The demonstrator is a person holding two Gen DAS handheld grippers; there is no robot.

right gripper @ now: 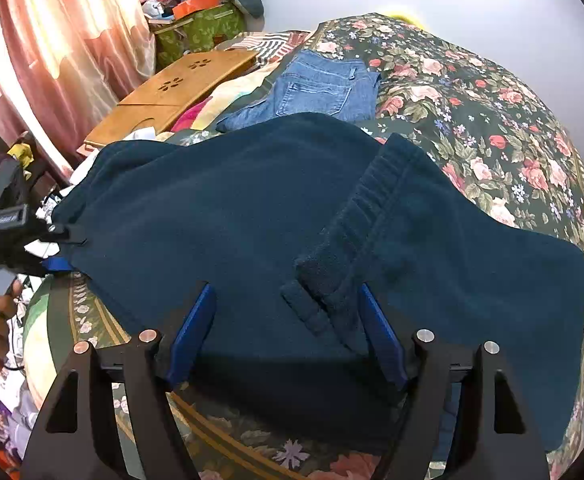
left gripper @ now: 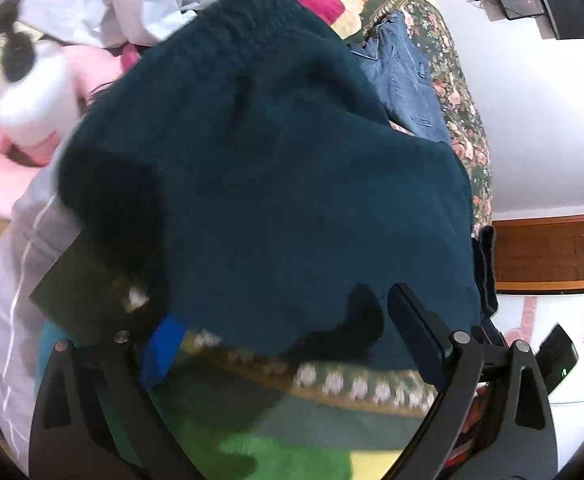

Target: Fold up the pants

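Now: pants (right gripper: 251,216) lie on bed (right gripper: 492,128), waistband flap turned over, fold looks partly done; right gripper (right gripper: 287,332) spread wide above cloth, holding nothing; left gripper (left gripper: 275,328) on far edge, grip unclear; final folds judged remaining.

Jeans (right gripper: 320,88) crowd far side of pants (right gripper: 292,216); floral bedspread (right gripper: 492,120) right free.

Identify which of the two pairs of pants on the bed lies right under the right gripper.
The dark teal fleece pants, spread beneath the open right gripper. The blue jeans lie farther back on the floral bedspread, beyond the gripper's reach.
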